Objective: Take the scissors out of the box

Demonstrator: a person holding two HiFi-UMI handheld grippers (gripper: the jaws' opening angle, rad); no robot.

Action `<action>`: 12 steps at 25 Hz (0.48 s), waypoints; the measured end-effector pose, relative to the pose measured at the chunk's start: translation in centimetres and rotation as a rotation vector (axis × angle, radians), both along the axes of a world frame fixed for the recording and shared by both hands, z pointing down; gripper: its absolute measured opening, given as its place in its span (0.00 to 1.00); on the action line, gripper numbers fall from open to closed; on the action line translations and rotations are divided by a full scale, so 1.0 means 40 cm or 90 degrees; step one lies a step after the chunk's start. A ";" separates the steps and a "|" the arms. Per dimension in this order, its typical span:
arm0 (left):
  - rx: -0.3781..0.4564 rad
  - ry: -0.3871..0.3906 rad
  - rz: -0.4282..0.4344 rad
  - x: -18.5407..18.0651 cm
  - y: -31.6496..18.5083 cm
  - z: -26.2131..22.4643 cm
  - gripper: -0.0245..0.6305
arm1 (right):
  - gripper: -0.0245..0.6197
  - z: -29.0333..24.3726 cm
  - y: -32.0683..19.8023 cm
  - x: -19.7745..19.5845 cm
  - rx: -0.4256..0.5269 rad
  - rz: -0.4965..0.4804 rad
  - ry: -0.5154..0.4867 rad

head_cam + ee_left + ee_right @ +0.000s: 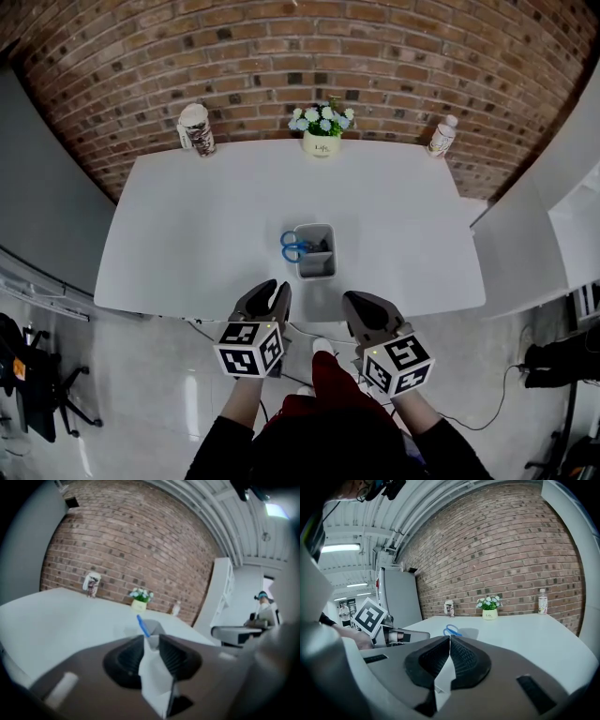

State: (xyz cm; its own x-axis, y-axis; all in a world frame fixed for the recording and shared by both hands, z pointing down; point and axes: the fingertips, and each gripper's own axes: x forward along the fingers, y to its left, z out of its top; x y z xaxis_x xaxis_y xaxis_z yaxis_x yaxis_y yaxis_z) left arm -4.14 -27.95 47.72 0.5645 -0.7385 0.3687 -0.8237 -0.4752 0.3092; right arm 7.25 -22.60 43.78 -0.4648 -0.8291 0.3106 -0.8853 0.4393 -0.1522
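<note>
A small grey box (pixel 317 253) stands on the white table (pixel 187 216), near its front edge. Scissors with blue handles (pixel 293 247) stick out of the box's left side. Both grippers hover short of the table edge and point at the box. My left gripper (pixel 277 291) is open, with a narrow gap between its pads and nothing in it. Through that gap in the left gripper view (pixel 151 639) I see the box (pixel 153 628) and a blue handle (pixel 142 625). My right gripper (pixel 355 304) is shut and empty, its tips (pixel 449 638) meeting below the scissors (pixel 451 630).
At the table's far edge, against the brick wall, stand a patterned cup (pixel 196 129), a flower pot (pixel 322 133) and a small bottle (pixel 442 137). A grey panel borders the table's left, white furniture (pixel 534 234) its right. A dark chair (pixel 28 384) sits on the floor at lower left.
</note>
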 end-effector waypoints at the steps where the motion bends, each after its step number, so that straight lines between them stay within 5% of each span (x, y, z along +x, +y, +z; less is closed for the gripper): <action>1: -0.004 0.004 -0.003 0.004 -0.013 0.003 0.19 | 0.05 0.002 -0.013 0.004 -0.001 -0.001 -0.001; 12: -0.055 0.037 -0.033 0.044 -0.129 0.042 0.25 | 0.05 0.028 -0.122 0.032 -0.019 -0.026 -0.012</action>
State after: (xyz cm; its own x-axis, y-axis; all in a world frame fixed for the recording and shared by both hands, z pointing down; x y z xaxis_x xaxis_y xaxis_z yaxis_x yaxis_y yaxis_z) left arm -2.40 -33.12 49.41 0.5487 -0.7341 0.4001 -0.8259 -0.4019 0.3953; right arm 8.54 -27.49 44.90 -0.5037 -0.7999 0.3262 -0.8639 0.4693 -0.1829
